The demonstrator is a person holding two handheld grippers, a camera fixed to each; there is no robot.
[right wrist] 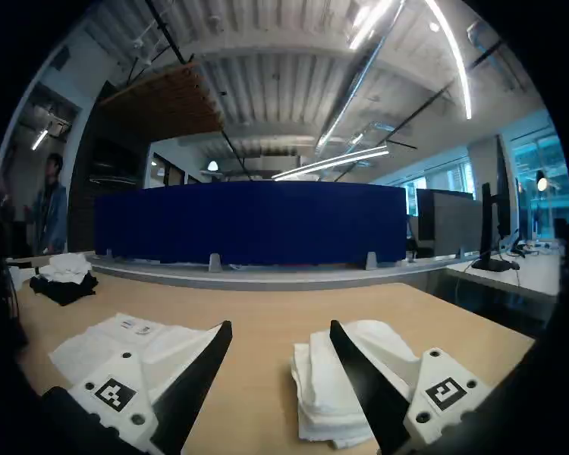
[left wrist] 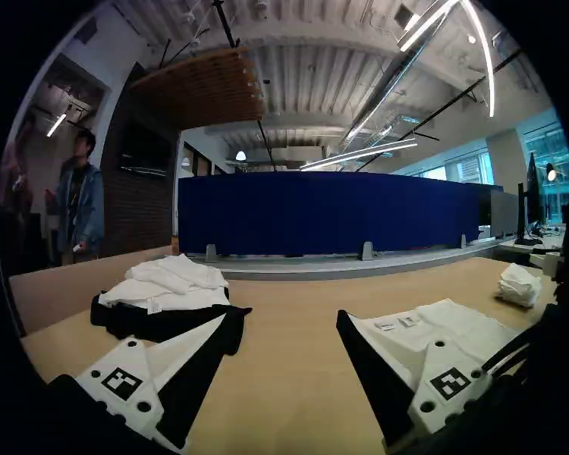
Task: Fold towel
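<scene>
Both tongs gape wide, holding nothing. The left tongs [left wrist: 283, 315] hover over bare tabletop [left wrist: 284, 379], with a flat towel [left wrist: 470, 322] behind the right finger and a black-and-white pile [left wrist: 163, 296] behind the left. The right tongs [right wrist: 279, 324] have a folded stack [right wrist: 319, 379] at their right finger.

The left gripper [left wrist: 288, 322] is pointing straight ahead with its two fingers spread wide apart, gripping nothing. The right gripper [right wrist: 281, 327] is pointing ahead too, fingers apart, pinching nothing.
</scene>
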